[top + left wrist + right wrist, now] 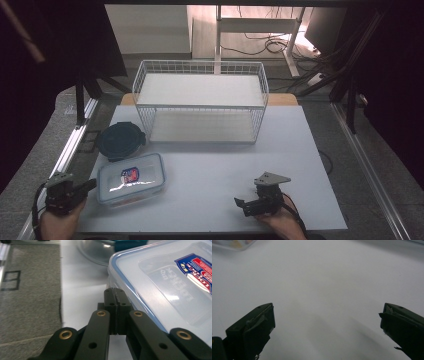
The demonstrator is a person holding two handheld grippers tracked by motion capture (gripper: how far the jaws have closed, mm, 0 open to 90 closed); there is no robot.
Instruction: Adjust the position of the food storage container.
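Reaching in at lower left of the high view, your left gripper, jaws clenched on nothing, sits just beside the box; your right gripper idles released at lower right. Next, spread those jaws to grasp it; the basket waits behind.

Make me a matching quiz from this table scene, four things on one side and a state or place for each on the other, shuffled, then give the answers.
Things:
1. left gripper
2. right gripper
3. round dark container
4. wire basket

States or places:
A. jaws wide apart over bare table
B. at the far side of the table
C. jaws shut beside the clear lidded box
D. just beyond the clear box

Pairs: 1-C, 2-A, 3-D, 4-B
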